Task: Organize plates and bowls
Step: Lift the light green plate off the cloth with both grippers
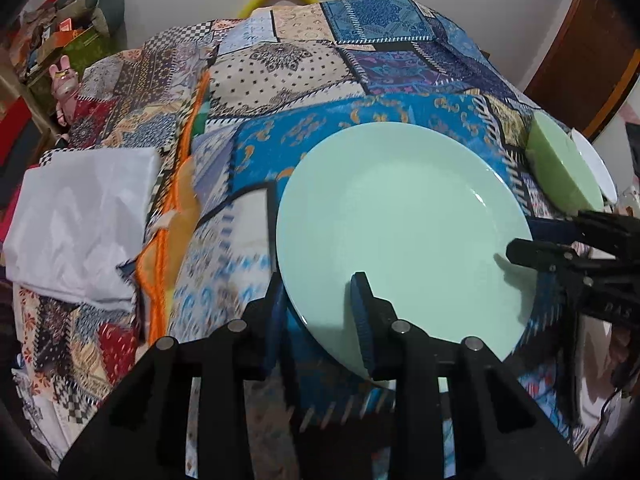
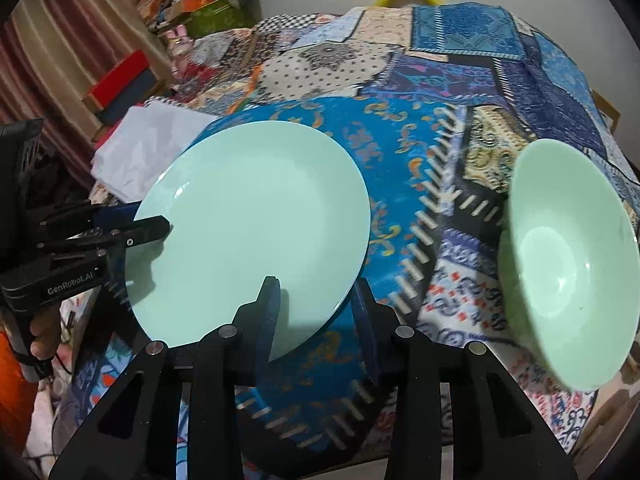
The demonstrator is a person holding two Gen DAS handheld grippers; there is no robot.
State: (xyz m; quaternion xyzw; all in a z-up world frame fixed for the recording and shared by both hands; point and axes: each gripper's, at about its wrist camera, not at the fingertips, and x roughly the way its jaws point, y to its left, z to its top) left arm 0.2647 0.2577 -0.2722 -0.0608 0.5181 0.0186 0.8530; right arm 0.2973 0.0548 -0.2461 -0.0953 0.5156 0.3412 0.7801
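Plate: pale green plate [image 1: 404, 236] lying on the patchwork cloth [image 1: 280, 80]; on my left camera it fills the centre and runs toward 4 o'clock, on my right camera it sits at about 9 o'clock of centre.
Left gripper: my left gripper [image 1: 320, 304] straddles the plate's near rim at 6 o'clock, one finger [image 1: 362, 312] over the top face, the other below the edge on the cloth side. Jaws drawn narrow around the rim; I cannot tell whether the pads actually press on it.
Right gripper: my right gripper [image 2: 316, 304] straddles the same plate's rim at its 5 o'clock side, one finger [image 2: 268, 312] lying on the top face, the other outside the edge. Jaws narrow; firm contact I cannot confirm. On the left camera it enters from 3 o'clock.
Bowl: light green bowl [image 2: 568, 264] at 3 o'clock on my right camera, well apart from the plate; it looks tipped on the fisheye edge.
White dish: a white rim [image 1: 596, 168] just behind the bowl on my left camera.
White sheet: crumpled white sheet [image 1: 80, 220] at 9 o'clock on the cloth.
Hand: a hand [image 2: 42, 340] holds the left gripper's handle at 8 o'clock.
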